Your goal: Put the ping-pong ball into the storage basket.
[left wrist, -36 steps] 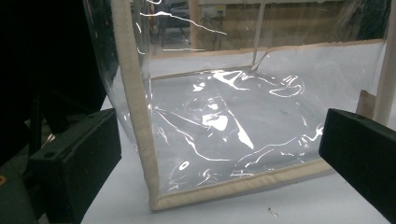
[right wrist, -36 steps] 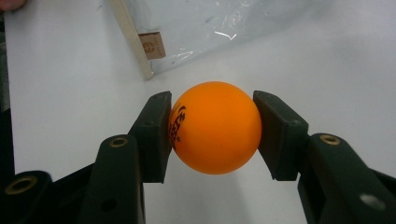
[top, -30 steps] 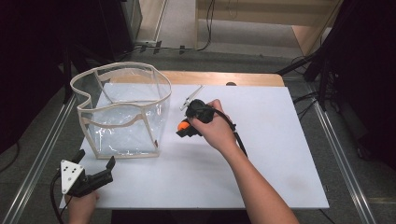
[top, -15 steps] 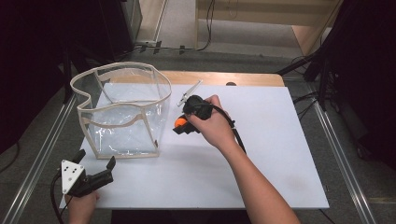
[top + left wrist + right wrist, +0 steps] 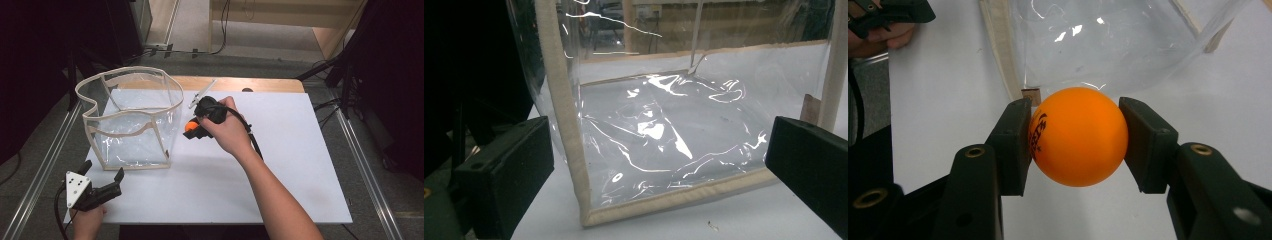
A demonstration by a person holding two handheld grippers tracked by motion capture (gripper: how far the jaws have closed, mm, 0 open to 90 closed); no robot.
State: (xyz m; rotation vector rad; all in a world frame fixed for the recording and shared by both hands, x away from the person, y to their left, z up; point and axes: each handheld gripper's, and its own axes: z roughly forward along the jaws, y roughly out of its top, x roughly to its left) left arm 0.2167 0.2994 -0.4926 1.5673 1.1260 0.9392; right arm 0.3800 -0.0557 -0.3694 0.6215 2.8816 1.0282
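Note:
An orange ball (image 5: 1078, 136) with dark print sits clamped between the two black jaws of my right gripper (image 5: 1075, 142). From above, that ball (image 5: 190, 126) hangs over the white table just right of a clear plastic bag (image 5: 131, 120) with cream trim, which stands upright with its mouth up. My right gripper (image 5: 192, 129) points left toward the bag's near right corner. My left gripper (image 5: 102, 176) rests at the table's front left corner, jaws wide apart, nothing between them. Its own camera faces the bag (image 5: 664, 130) from close by, with my left gripper (image 5: 659, 175) short of the bag's bottom seam.
The white board (image 5: 280, 165) lies on a wooden table. A thin silver clip-like item (image 5: 201, 93) lies behind the right hand. Metal rails (image 5: 367, 175) run along both sides. A black cable (image 5: 252, 140) trails from the right gripper over the forearm.
My right gripper has risen a little with the orange ball and edged left toward the bag. The left gripper has stayed put.

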